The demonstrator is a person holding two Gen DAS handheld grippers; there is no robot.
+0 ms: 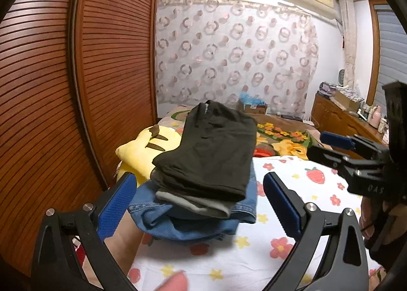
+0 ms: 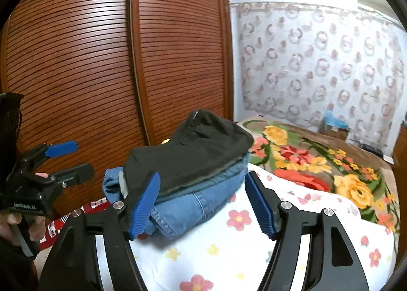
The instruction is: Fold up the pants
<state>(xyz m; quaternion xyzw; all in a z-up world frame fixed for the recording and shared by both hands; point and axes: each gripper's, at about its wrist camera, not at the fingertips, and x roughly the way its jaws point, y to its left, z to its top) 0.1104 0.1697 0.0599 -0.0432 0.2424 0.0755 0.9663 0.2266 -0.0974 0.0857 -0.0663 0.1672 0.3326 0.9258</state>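
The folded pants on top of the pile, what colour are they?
Black; the folded pants show best in the left wrist view.

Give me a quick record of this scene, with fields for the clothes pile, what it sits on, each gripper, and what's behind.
top of pile: black pants, folded
under them: grey garment, then blue jeans
surface: flowered sheet on the bed
left gripper: open, holding nothing
right gripper: open, holding nothing
beside pile: yellow plush toy
behind: slatted wooden wardrobe, patterned curtain
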